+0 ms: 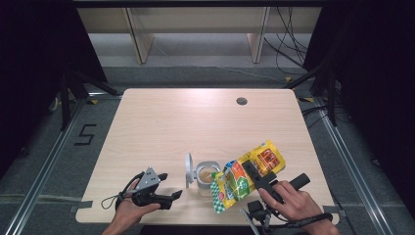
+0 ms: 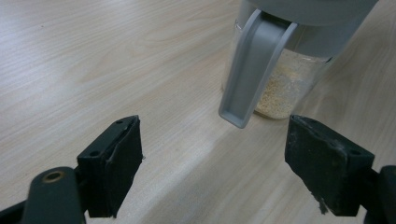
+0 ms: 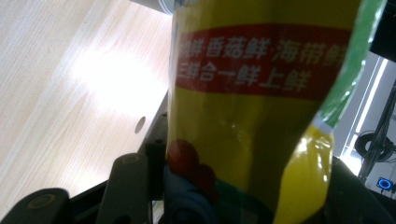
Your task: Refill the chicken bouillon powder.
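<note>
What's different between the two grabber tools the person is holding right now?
The left gripper is open and empty, low by the table's near edge, while the right gripper is shut on a yellow snack bag, tilted over the jar. Both are black, hand-held, and near that open jar.

I see the far half of the surface (image 1: 195, 117) lying bare, so I can pass freely there. Near me, the jar (image 1: 207, 177) with its raised lid (image 1: 188, 170) and the tilted yellow pouch (image 1: 247, 175) block the gap between my grippers.
</note>
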A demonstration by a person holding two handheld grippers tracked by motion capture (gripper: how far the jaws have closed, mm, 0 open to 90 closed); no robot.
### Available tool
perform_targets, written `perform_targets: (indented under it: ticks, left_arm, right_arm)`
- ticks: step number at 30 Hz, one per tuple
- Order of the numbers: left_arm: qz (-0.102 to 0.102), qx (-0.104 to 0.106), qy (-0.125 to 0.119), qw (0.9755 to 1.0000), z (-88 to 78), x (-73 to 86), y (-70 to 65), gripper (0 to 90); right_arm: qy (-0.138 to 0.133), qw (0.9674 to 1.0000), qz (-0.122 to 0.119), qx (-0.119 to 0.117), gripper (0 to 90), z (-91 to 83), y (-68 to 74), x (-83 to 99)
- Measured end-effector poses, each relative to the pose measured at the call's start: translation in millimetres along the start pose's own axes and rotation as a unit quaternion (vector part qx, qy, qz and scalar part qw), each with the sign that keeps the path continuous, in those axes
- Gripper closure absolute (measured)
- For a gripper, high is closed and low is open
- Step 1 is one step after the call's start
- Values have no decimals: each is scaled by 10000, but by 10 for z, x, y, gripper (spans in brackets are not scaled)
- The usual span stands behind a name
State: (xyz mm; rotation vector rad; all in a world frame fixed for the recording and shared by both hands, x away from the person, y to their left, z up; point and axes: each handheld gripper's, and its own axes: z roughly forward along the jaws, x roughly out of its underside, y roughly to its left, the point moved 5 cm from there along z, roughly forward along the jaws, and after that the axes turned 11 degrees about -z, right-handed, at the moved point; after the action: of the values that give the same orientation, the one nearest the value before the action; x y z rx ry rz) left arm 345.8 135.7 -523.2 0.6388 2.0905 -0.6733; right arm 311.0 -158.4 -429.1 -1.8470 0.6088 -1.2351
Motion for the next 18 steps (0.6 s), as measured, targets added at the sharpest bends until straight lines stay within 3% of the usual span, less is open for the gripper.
perform_targets:
  ticks: [18]
  left_arm:
    - [27,42,60,10000,-13,0,1,189]
  right_arm:
    - [-35,10000,-37,-57,535,101,9,-1]
